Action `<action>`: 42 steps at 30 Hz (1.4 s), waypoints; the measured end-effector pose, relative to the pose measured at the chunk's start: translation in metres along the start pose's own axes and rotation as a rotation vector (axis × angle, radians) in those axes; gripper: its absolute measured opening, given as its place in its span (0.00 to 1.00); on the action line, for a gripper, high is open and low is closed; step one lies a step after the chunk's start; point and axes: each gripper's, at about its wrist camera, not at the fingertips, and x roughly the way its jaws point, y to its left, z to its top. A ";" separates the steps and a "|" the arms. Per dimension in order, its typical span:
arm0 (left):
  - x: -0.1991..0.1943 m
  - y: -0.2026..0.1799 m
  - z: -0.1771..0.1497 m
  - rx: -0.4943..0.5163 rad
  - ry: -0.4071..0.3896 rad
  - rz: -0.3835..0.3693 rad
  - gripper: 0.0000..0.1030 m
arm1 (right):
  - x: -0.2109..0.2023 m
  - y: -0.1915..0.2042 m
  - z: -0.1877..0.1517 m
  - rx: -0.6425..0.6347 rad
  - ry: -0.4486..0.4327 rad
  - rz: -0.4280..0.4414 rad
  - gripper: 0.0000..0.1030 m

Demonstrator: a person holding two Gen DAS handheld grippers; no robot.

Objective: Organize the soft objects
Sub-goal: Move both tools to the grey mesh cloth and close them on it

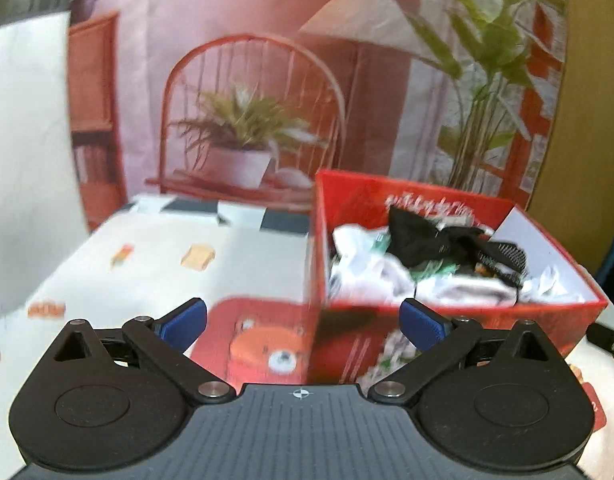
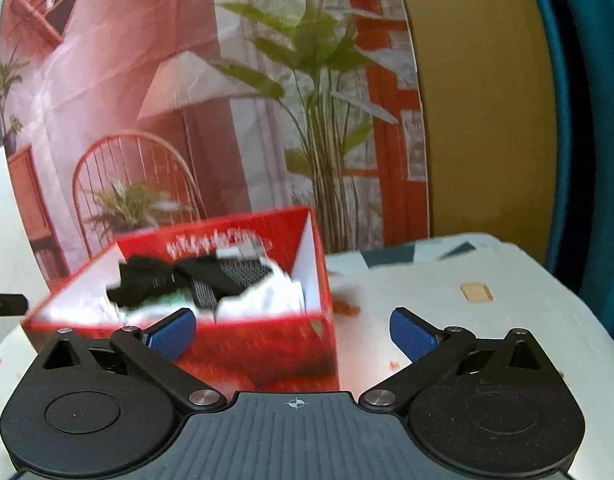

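**Both grippers are waiting empty beside the filled red box**

The red box [image 1: 447, 320] is standing on the table [image 1: 107, 264], and it is serving as the landmark here. Inside the box, white clothes [image 1: 371, 276] are lying in a heap and a black garment [image 1: 435, 240] is resting on top of them, probably because soft things are being collected in one place.

The left gripper [image 1: 303, 322] is hovering in front of the box's near left corner, with its jaws spread wide and holding nothing. The right gripper [image 2: 293, 330] is hovering before the box's near right corner, also wide apart and empty. I judge that the sorting is nearly finished, since no loose cloth is showing on the table around the box.
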 end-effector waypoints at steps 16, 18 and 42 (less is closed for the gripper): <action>0.064 -0.009 -0.053 0.092 0.222 -0.026 1.00 | 0.050 0.015 -0.056 -0.093 0.248 -0.046 1.00; 0.069 -0.008 -0.055 0.090 0.237 -0.030 1.00 | 0.054 0.015 -0.060 -0.099 0.268 -0.053 1.00; 0.072 -0.002 -0.070 0.096 0.226 -0.075 1.00 | 0.064 0.013 -0.067 -0.095 0.301 -0.028 1.00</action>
